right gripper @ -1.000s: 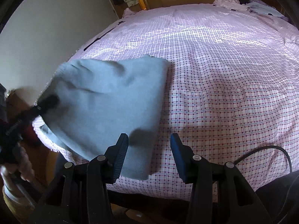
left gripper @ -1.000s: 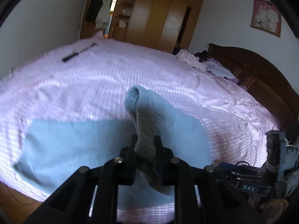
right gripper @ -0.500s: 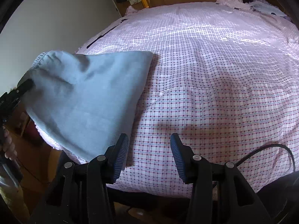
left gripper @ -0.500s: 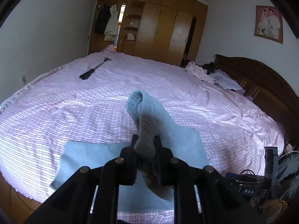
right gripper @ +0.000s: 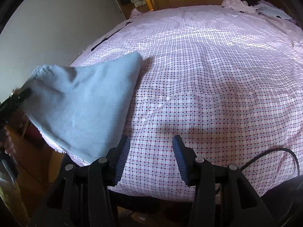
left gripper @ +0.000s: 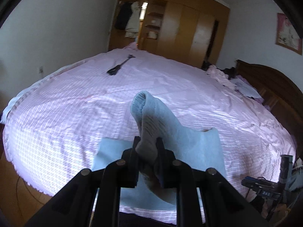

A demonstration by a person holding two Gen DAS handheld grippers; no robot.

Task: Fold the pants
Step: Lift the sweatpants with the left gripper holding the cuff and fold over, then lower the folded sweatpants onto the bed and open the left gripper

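Pants up off the bed!
My left gripper (left gripper: 147, 145) clamps the blue pants (left gripper: 151, 117), lifting them above the pink checked bed (right gripper: 217, 87)'s near edge; my right gripper (right gripper: 151, 151) hangs released over the bed.

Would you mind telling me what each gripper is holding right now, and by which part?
The left gripper is clamped on the light blue fabric pants, pinching a bunched, ribbed edge and lifting it off the bed. The right gripper stands open, holding nothing.

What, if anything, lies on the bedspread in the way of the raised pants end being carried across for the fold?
Nothing visible does. The left gripper holds the pants, and the checked bedspread beside them is bare. The black tool lies far off.
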